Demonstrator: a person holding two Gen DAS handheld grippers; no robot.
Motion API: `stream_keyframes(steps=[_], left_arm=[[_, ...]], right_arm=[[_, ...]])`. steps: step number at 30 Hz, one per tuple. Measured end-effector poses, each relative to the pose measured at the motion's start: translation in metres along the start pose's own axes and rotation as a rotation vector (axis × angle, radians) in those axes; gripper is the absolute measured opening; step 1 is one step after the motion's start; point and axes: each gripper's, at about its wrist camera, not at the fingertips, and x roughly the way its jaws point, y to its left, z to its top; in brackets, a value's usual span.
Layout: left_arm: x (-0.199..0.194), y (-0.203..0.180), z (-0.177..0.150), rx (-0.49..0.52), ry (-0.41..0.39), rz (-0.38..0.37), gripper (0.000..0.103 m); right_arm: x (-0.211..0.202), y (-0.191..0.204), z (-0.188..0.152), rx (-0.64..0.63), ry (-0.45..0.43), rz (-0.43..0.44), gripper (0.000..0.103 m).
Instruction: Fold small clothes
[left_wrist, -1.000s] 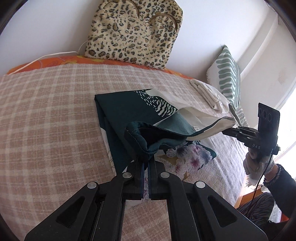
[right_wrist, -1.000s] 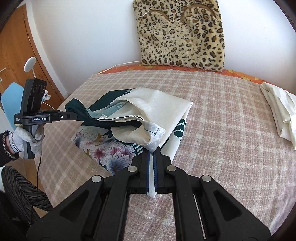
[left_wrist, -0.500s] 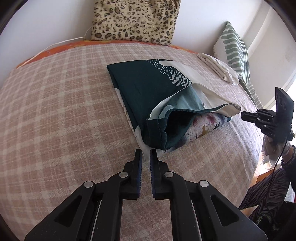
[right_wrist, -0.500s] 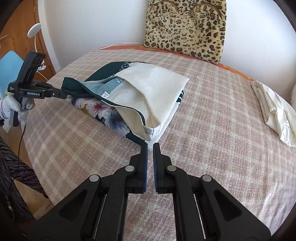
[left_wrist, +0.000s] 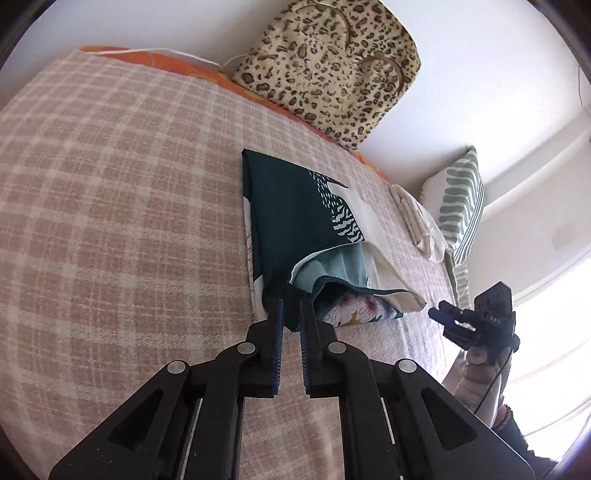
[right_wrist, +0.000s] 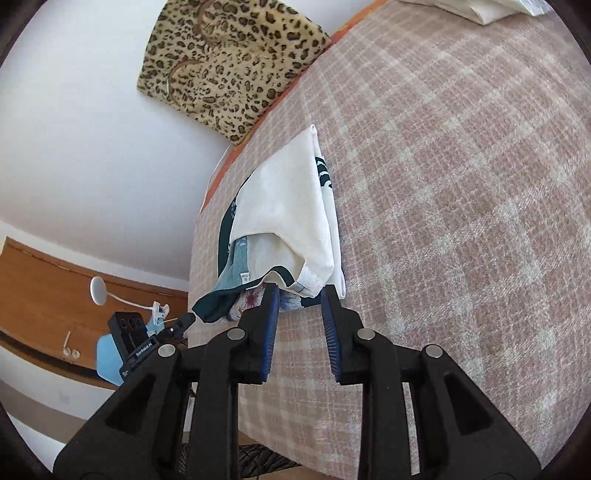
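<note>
Lying folded on the checked bed cover (left_wrist: 122, 206), the printed garment (left_wrist: 295, 221) shows a dark green side, a cream side and a floral layer underneath; its near end gapes open in loose layers. The left tongs (left_wrist: 291, 312) stand with a narrow gap between the jaws, tips at the garment's dark green near corner, with cloth showing in the gap; whether they grip it cannot be told. The right tongs (right_wrist: 297, 301) are spread wider, their tips just at the cream near corner (right_wrist: 314, 280) of the garment, with nothing clamped between them. A leopard-print bag (left_wrist: 328, 62) leans on the wall behind the bed. A folded cream cloth (left_wrist: 417, 225) lies near a green striped pillow (left_wrist: 458, 199).
</note>
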Motion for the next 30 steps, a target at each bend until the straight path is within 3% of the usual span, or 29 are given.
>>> stream_keyframes(steps=[2, 5, 9, 14, 18, 21, 25, 27, 30], left_arm=[[0.004, 0.004, -0.001, -0.079, 0.002, -0.031, 0.007], [0.003, 0.004, 0.002, -0.093, -0.044, 0.034, 0.016], [0.004, -0.003, 0.016, -0.033, -0.088, 0.090, 0.016], [0.016, -0.032, 0.024, 0.138, -0.084, 0.103, 0.016], [0.043, -0.040, 0.012, 0.221, 0.029, 0.063, 0.016], [0.056, -0.046, -0.011, 0.311, 0.122, 0.065, 0.016], [0.053, -0.054, -0.036, 0.438, 0.170, 0.105, 0.016], [0.044, -0.053, -0.038, 0.447, 0.157, 0.104, 0.016], [0.023, -0.048, -0.028, 0.378, 0.112, 0.050, 0.016]], right_arm=[[0.002, -0.005, 0.003, 0.052, -0.007, 0.002, 0.025], [0.004, 0.000, 0.010, 0.046, -0.039, -0.051, 0.026], [0.014, 0.013, 0.019, 0.002, -0.034, -0.068, 0.026], [0.030, 0.047, 0.011, -0.203, -0.023, -0.145, 0.026], [0.049, 0.070, -0.003, -0.385, 0.029, -0.219, 0.026], [0.059, 0.081, -0.021, -0.565, 0.053, -0.383, 0.023], [0.056, 0.077, -0.028, -0.634, 0.074, -0.461, 0.018], [0.047, 0.078, -0.028, -0.639, 0.069, -0.436, 0.018], [0.028, 0.082, -0.026, -0.619, 0.023, -0.390, 0.018]])
